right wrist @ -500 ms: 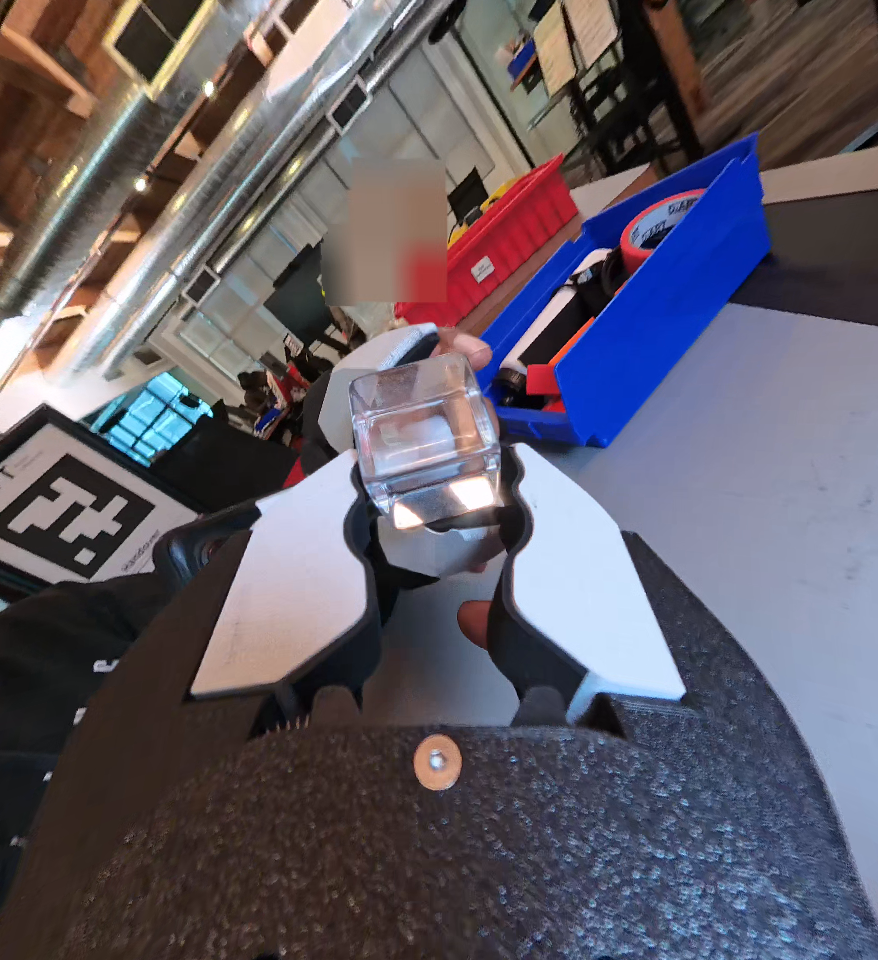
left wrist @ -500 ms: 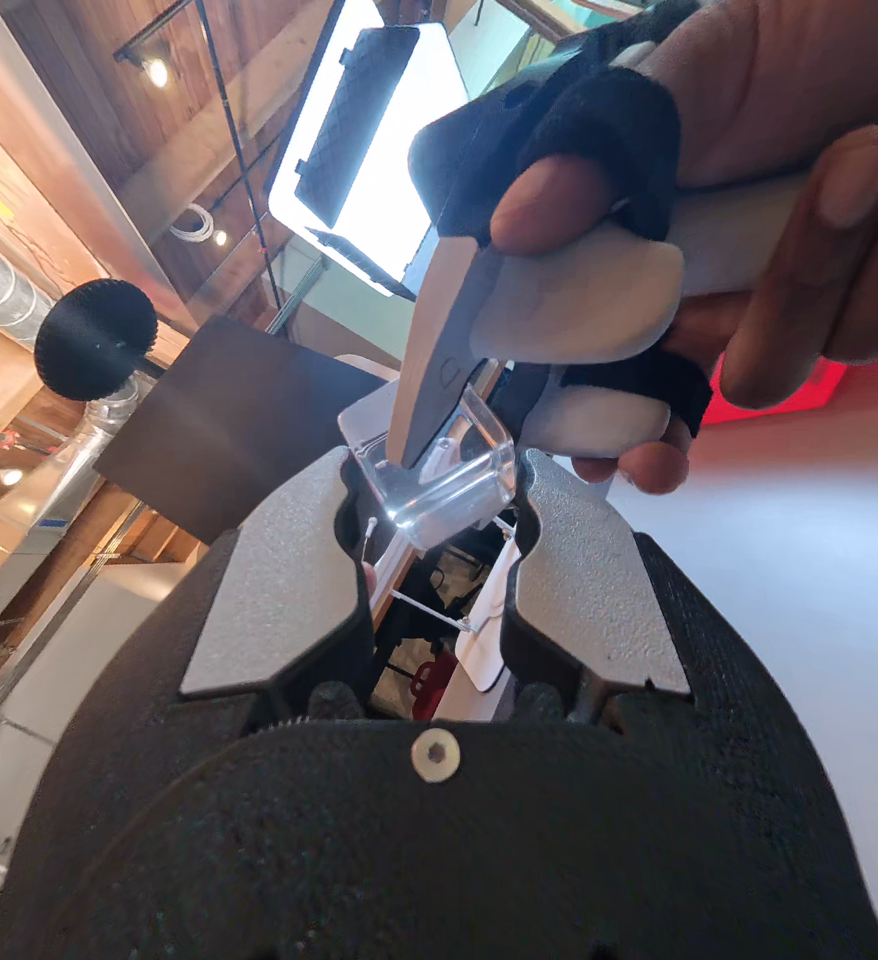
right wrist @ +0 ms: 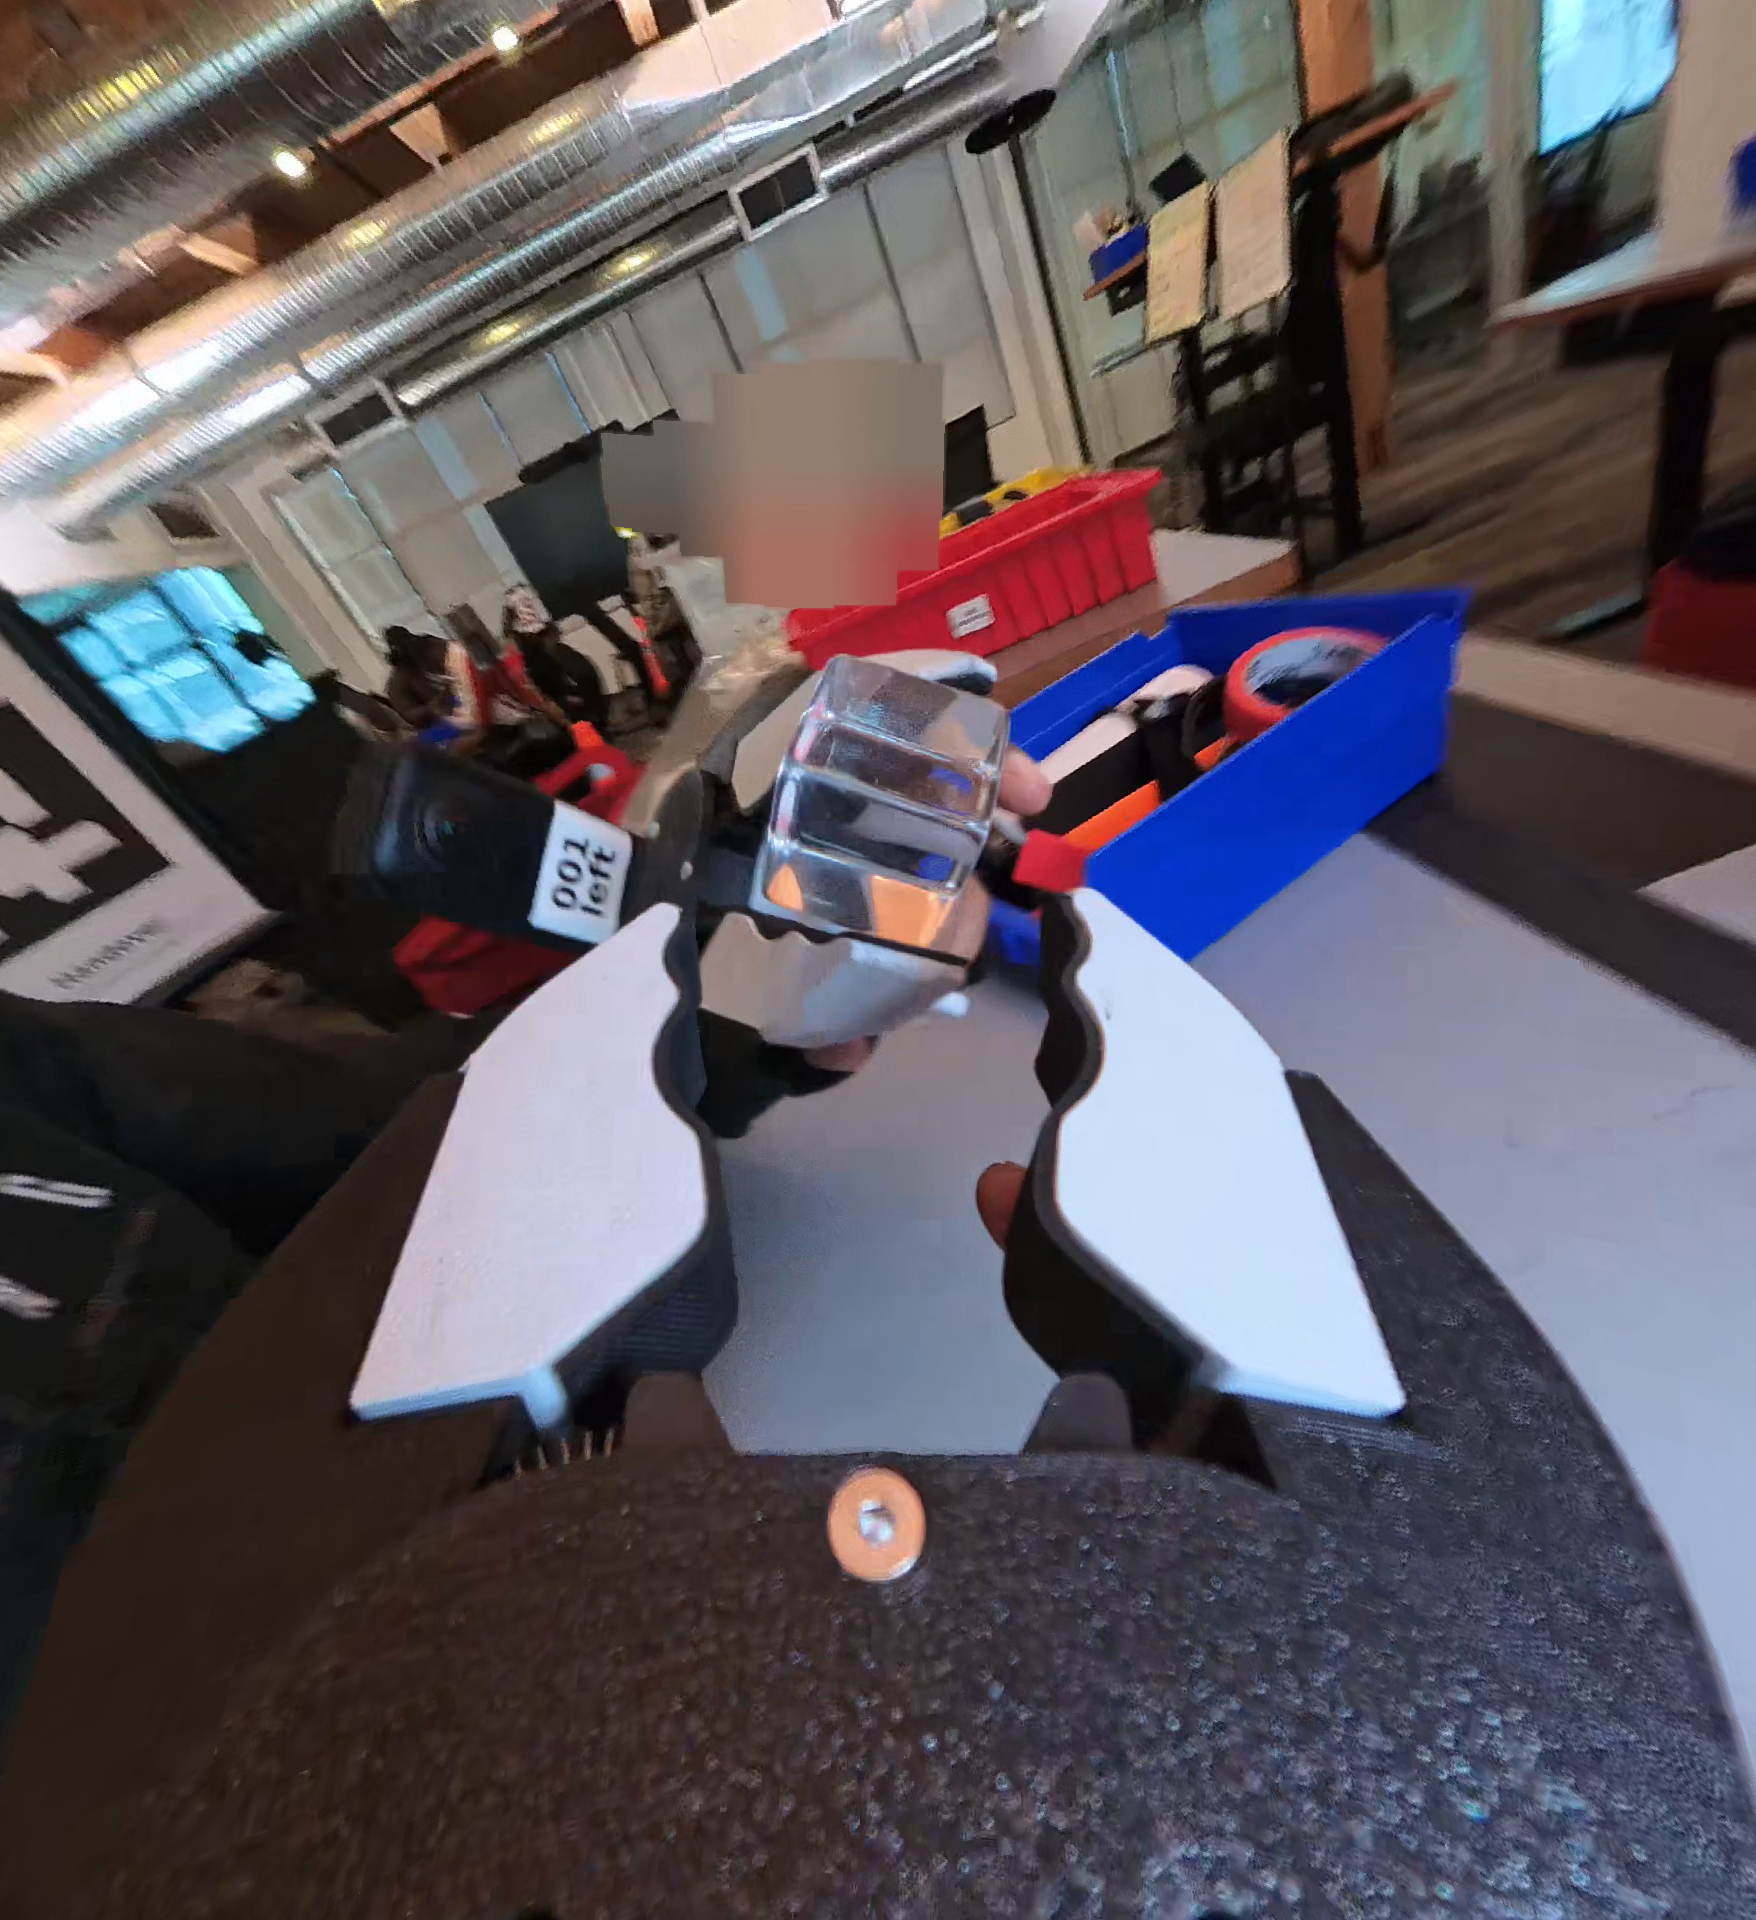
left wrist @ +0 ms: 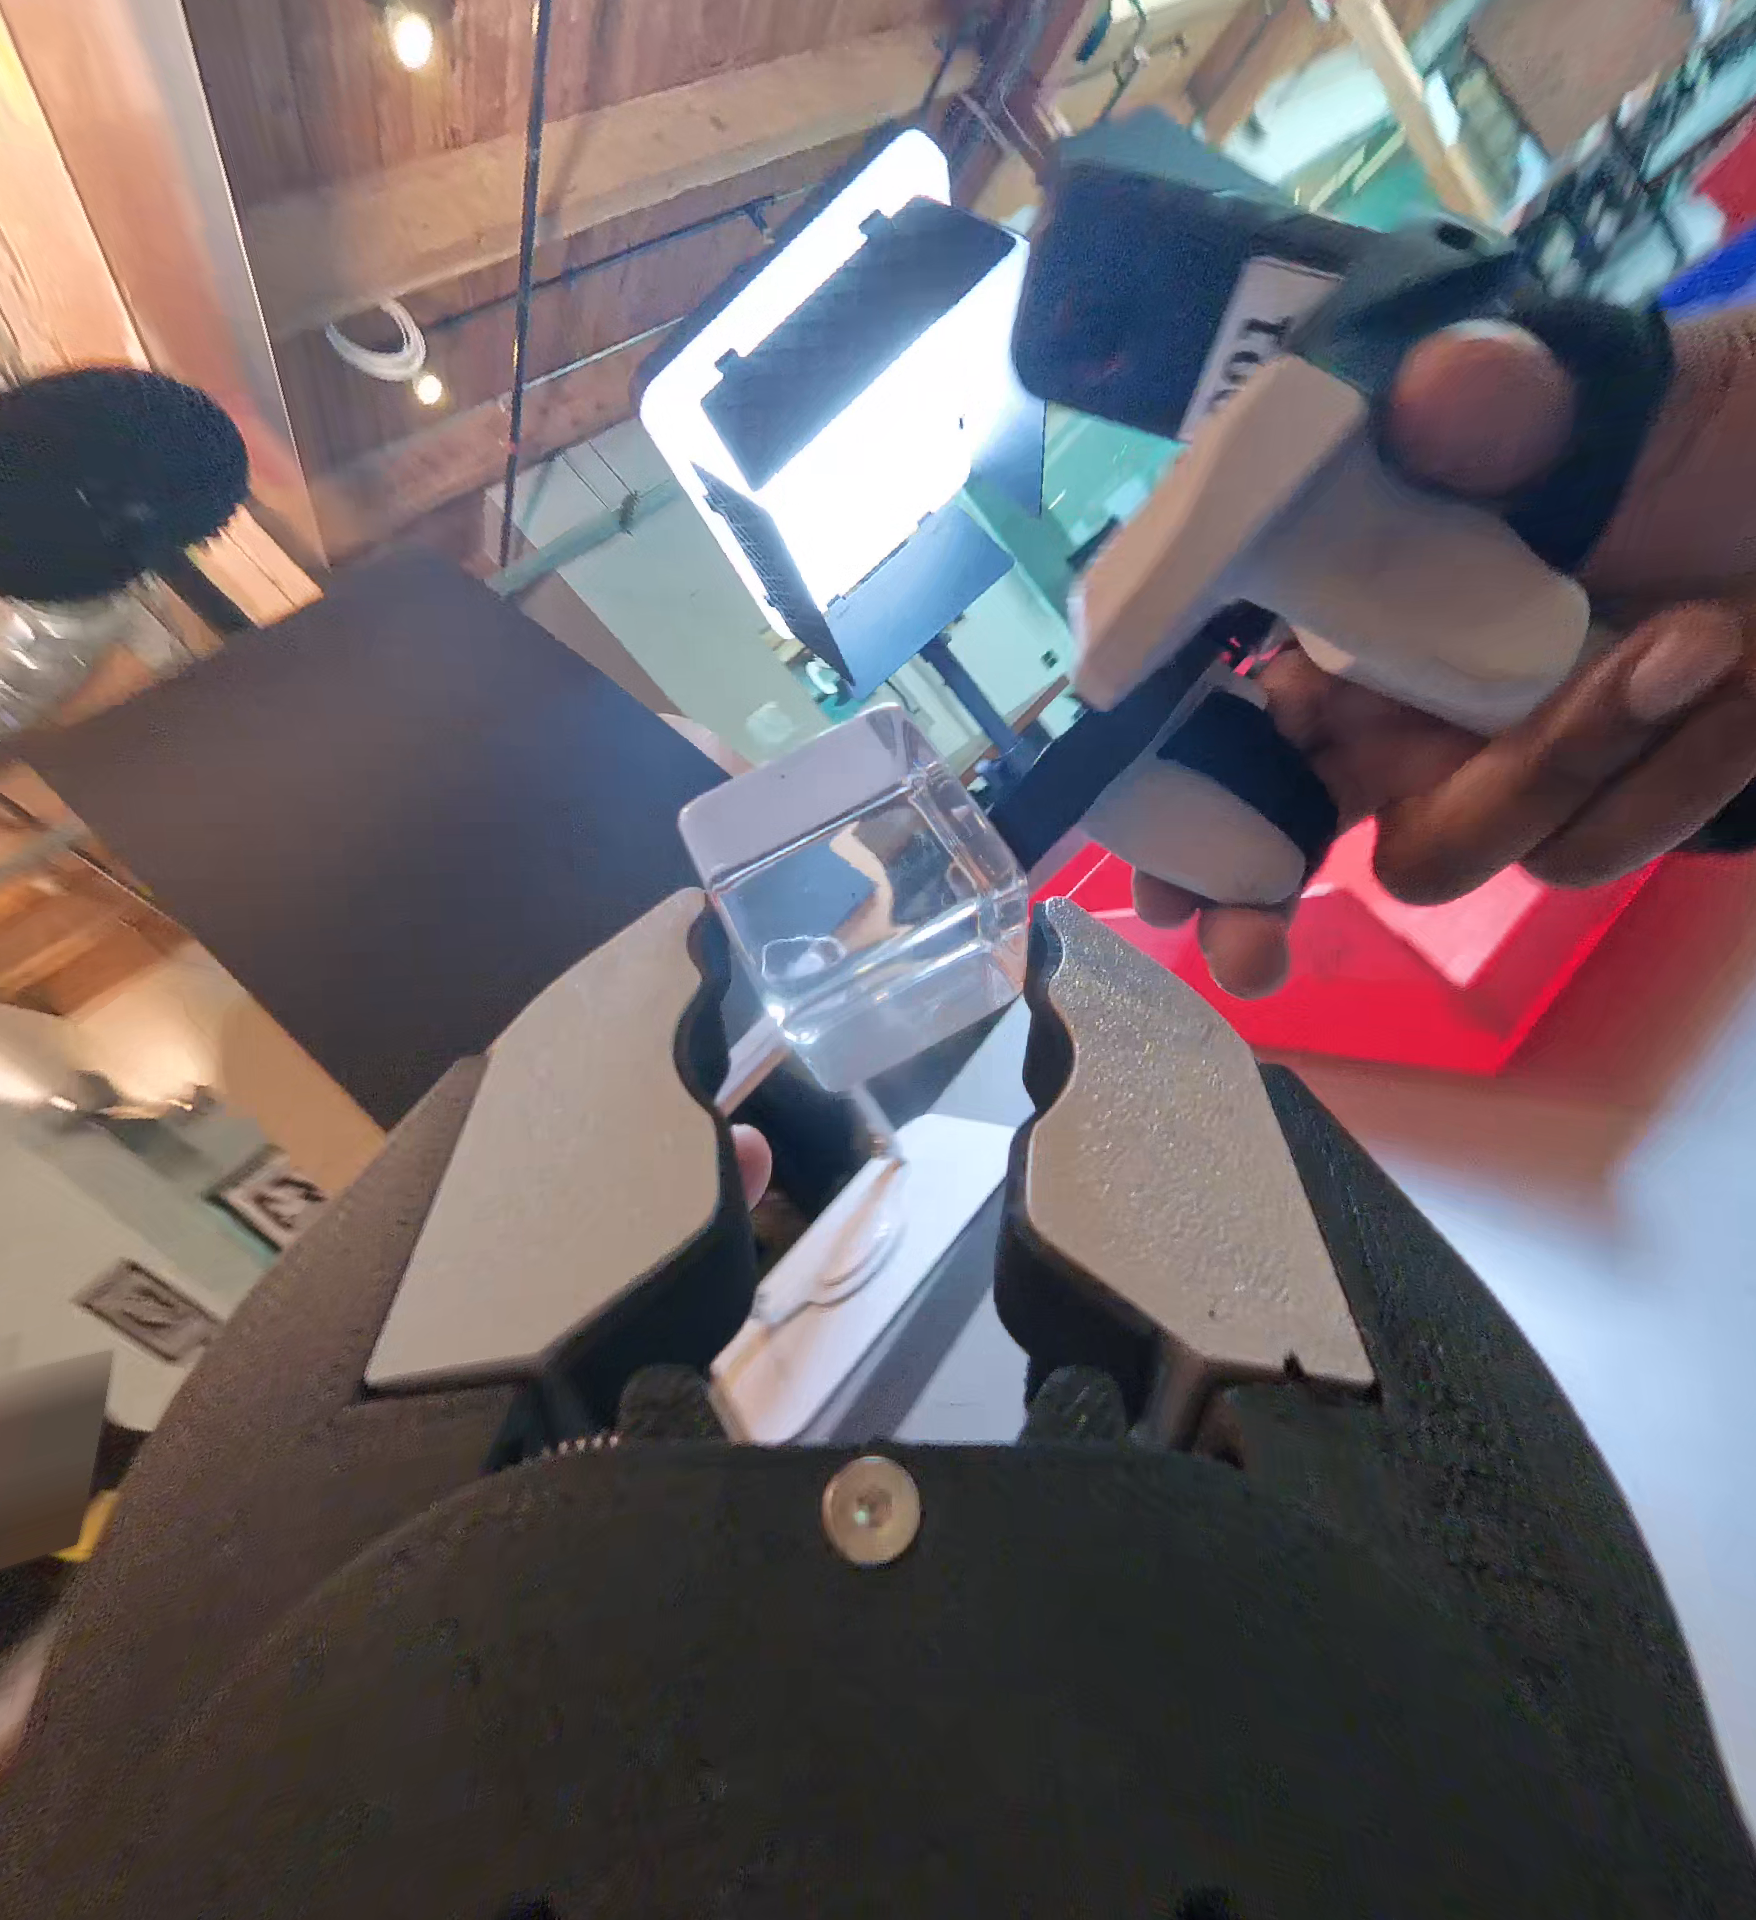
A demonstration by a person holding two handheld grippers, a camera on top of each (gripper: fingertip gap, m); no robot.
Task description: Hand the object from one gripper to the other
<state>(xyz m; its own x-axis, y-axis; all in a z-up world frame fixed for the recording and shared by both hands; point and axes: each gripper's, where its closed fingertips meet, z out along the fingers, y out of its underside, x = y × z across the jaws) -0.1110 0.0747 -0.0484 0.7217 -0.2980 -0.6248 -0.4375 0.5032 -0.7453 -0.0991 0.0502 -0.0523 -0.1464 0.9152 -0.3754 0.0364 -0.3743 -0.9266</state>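
We see grey table (right wrist: 1476, 1091) carrying blue bin (right wrist: 1269, 821); inside it, red-rimmed tape roll (right wrist: 1289, 675) plus black, white and orange items we cannot identify. Behind bin, red crate (right wrist: 1019, 571) on farther table. Black-and-white marker board (right wrist: 32, 810) at left edge. Silver ducts (right wrist: 334, 208) run along ceiling. In left wrist view we note bright light panel (left wrist: 853, 416) on stand, round black disc (left wrist: 74, 478), dark flat panel (left wrist: 386, 810), wooden ceiling beams (left wrist: 593, 187), red box (left wrist: 1373, 966) on table.

Blue bin's (right wrist: 1269, 821) contents partly hidden; background motion-blurred.
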